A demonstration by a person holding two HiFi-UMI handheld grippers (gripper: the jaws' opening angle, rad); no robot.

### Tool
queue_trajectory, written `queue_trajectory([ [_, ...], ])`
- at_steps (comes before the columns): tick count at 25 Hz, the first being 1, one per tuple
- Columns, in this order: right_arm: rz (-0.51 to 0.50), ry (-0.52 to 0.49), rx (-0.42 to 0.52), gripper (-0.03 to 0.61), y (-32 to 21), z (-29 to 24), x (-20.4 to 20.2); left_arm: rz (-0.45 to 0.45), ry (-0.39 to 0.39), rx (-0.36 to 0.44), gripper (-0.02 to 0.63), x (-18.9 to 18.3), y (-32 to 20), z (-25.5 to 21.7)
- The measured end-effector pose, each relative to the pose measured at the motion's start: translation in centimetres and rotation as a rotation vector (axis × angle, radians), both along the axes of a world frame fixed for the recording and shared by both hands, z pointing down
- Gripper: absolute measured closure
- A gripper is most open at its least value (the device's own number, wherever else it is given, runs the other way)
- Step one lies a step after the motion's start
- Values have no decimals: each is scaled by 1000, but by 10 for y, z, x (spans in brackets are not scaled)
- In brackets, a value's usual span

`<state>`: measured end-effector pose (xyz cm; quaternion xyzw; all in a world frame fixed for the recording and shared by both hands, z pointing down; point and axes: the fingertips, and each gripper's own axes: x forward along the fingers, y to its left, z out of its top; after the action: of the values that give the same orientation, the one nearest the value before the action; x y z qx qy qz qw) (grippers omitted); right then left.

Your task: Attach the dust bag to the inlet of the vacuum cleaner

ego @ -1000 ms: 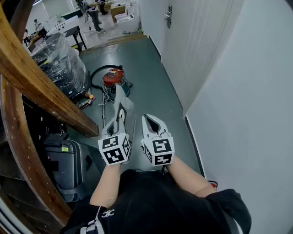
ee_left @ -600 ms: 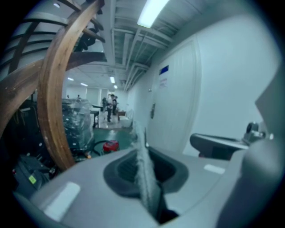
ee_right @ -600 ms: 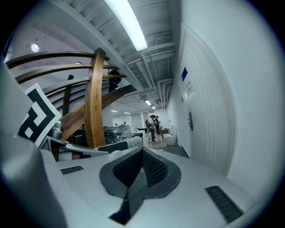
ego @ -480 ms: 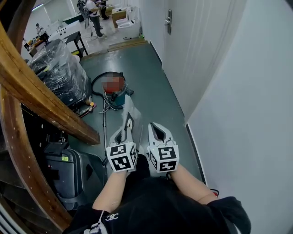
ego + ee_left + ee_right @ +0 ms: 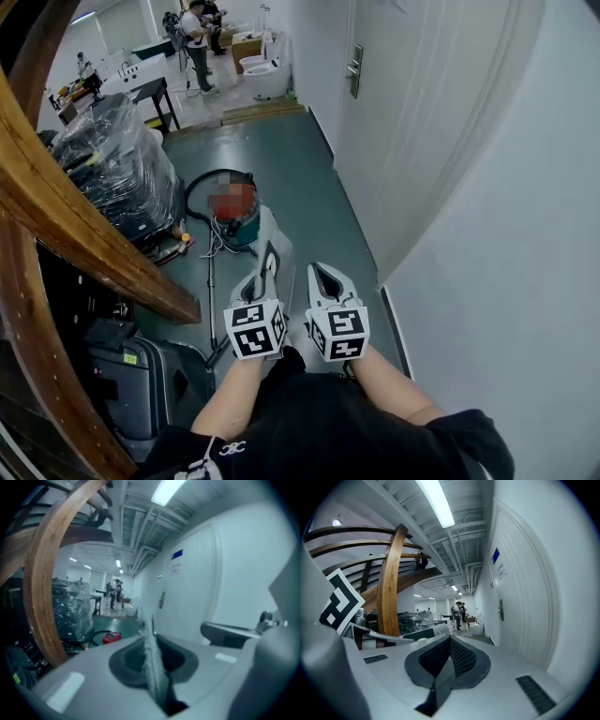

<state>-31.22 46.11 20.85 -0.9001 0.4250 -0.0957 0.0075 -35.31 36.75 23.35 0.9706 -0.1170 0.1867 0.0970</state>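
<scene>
Carry stage: dust bag (image 5: 273, 232) pinched in left gripper (image 5: 266, 264) jaws, vacuum cleaner (image 5: 241, 229) well apart on floor ahead. Right gripper (image 5: 324, 274) jaws pressed together, empty. Fitting not yet begun.

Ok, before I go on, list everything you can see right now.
vacuum cleaner: one, red top and teal base, on the floor ahead of the grippers
hose: one, black, looped beside the vacuum cleaner
dust bag: one, whitish, clamped in the left gripper
wrapped pallet: one, clear film over dark goods, left of the vacuum cleaner
wooden beams: two, brown, curved, far left
door: one, white, right wall
people: two, far end of the room
left gripper: one, white, shut on the dust bag
right gripper: one, white, shut, empty, beside the left gripper
</scene>
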Motion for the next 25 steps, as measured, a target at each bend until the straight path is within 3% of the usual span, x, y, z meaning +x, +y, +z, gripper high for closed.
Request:
queue_trajectory([
  [14, -77, -11, -33, 580, -132, -7, 105, -26, 16, -17, 581, 110, -116, -9],
  [25, -105, -48, -15, 580, -213, 1, 161, -78, -8, -4, 581, 157, -202, -6],
])
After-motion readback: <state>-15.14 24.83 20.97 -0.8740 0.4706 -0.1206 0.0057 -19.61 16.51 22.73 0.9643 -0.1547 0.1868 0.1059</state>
